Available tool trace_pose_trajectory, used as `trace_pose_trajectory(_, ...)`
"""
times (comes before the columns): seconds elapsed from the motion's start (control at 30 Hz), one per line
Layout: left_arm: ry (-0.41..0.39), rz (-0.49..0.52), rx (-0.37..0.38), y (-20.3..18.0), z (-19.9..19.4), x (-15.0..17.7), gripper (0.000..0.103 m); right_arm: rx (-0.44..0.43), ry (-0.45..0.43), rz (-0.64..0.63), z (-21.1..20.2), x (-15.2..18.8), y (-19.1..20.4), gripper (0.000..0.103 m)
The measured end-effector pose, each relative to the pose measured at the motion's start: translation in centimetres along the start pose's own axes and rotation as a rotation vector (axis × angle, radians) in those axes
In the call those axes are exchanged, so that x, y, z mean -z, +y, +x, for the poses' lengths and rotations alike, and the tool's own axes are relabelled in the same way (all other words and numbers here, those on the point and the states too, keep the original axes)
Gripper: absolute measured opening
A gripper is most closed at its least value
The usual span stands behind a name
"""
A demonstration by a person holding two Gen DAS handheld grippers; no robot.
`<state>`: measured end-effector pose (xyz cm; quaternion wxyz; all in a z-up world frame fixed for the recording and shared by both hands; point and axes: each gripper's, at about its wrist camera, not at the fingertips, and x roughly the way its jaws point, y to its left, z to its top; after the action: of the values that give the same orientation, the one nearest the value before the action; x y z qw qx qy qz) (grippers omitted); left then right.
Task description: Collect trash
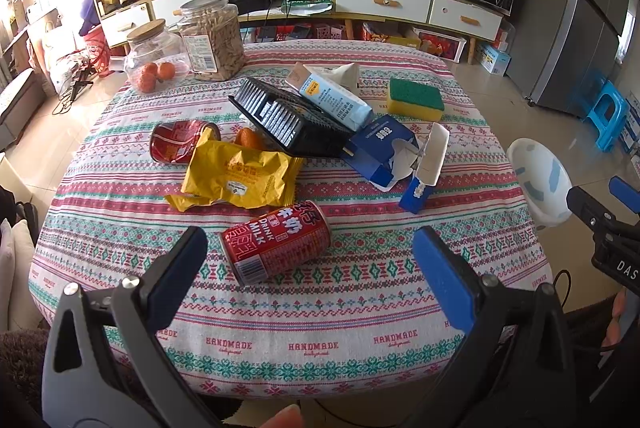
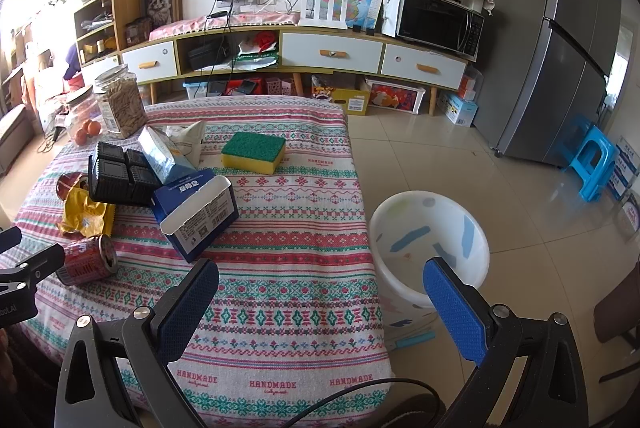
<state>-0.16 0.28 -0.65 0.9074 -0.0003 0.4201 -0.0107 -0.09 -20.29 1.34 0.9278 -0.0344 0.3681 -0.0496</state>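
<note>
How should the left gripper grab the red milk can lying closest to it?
Grip the can across the middle of its round body, coming straight down from above. It lies on its side, its length running roughly across the open left gripper, so one finger should go behind it and one in front. Its ends probably sit too far apart to span.

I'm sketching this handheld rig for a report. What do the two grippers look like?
Both match: the left gripper and right gripper each have black plastic bodies with triangular cut-outs and silver screws, and jaws faced with blue textured pads. In the left wrist view, white letters "DAS" are visible on the right gripper's black body, and in the right wrist view a thin black cable loops below the right gripper.
</note>
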Motion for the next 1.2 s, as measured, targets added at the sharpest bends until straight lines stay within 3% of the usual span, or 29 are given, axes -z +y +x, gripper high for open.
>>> trace_pose_trajectory(0.97,-0.004,-0.007,0.003,0.3,-0.3,0.1,0.102,0.005,-0.007,0.001,0.1,0.0,0.0,0.103)
trace_pose_trajectory(1.2,0.021,-0.007,0.002,1.4,0.1,-0.6,0.102,-0.016,0.041,-0.046,0.7,-1.1,0.3,0.103)
